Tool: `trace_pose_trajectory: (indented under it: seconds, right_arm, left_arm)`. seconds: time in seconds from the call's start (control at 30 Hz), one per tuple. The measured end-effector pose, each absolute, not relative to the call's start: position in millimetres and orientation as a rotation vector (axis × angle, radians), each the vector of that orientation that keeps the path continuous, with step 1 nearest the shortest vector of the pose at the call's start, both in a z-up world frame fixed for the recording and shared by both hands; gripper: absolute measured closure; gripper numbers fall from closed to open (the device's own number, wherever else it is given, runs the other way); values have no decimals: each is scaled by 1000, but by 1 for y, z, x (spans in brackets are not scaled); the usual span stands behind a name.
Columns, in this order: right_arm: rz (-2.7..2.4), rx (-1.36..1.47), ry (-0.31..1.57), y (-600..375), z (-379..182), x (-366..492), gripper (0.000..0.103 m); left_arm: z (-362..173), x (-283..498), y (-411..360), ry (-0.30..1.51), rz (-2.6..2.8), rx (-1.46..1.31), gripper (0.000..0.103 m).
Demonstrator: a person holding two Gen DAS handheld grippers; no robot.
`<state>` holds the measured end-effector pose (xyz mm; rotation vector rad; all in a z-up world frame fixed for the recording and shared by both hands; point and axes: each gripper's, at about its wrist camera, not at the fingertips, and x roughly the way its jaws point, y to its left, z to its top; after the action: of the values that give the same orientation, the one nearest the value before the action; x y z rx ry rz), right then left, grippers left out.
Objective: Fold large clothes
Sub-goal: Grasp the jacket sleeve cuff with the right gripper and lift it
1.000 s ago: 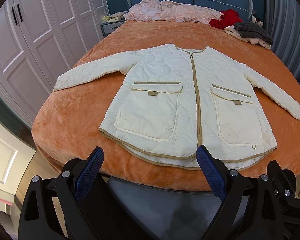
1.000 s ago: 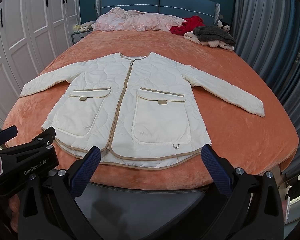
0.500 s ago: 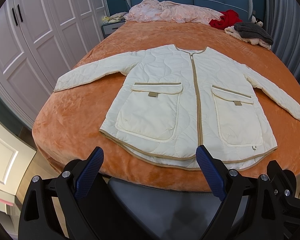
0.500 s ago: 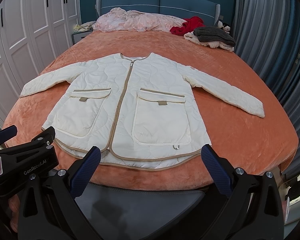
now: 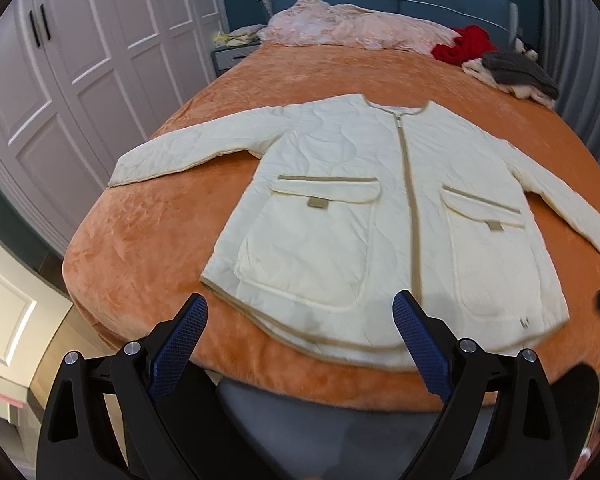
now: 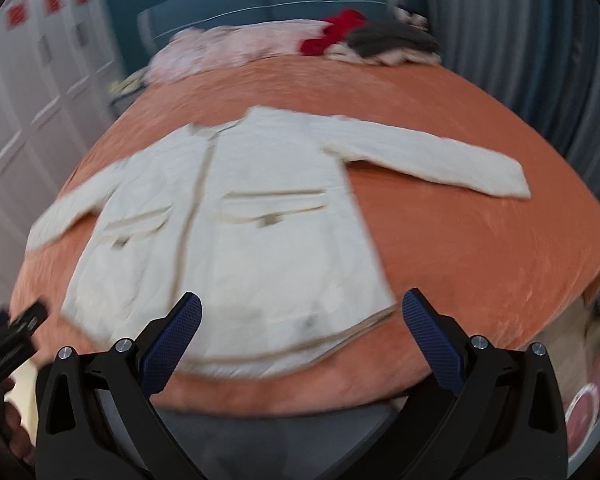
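Note:
A cream quilted jacket (image 5: 380,216) with tan trim, a centre zip and two front pockets lies flat, face up, on the orange bedspread (image 5: 148,240), sleeves spread to both sides. In the blurred right wrist view the jacket (image 6: 240,216) fills the middle. My left gripper (image 5: 300,308) hangs open over the hem's near left part, its blue pads (image 5: 178,344) wide apart and empty. My right gripper (image 6: 302,306) is open too, just above the hem near the jacket's right corner, holding nothing.
White wardrobe doors (image 5: 60,92) stand along the left. At the head of the bed lie a pink quilt (image 5: 352,28), a red garment (image 5: 464,44) and a grey and white clothes pile (image 5: 516,76). Grey curtains (image 6: 540,60) hang on the right. The bed's near edge (image 5: 300,380) drops off below the hem.
Both grippers have moved forward toward the jacket's hem. The right one has swung to the right and tilted, blurring its view. The jacket has not moved.

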<state>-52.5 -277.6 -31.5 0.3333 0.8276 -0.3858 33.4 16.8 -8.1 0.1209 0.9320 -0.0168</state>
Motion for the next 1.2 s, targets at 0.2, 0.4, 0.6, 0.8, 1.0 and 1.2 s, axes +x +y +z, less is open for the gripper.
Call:
trace_pose_trajectory:
  seconds: [0.2, 0.4, 0.6, 0.8, 1.0, 1.2]
  right_arm:
    - [-510, 542, 776, -406, -61, -36, 5]
    - [-643, 769, 679, -528, -106, -29, 5]
    - [-791, 964, 606, -608, -157, -34, 5]
    - [-880, 1068, 569, -649, -184, -37, 30]
    - [-859, 1067, 508, -666, -177, -18, 73]
    - [-752, 921, 457, -658, -119, 33, 103]
  left_arm:
    - [-23, 66, 27, 961, 56, 71, 11]
    - [-46, 90, 19, 1004, 57, 121, 11]
    - [-63, 103, 10, 1035, 47, 103, 11]
    - [-72, 113, 13, 1047, 104, 111, 11]
    - [-85, 121, 23, 1080, 160, 123, 11]
    - [-92, 127, 31, 1092, 186, 122, 11]
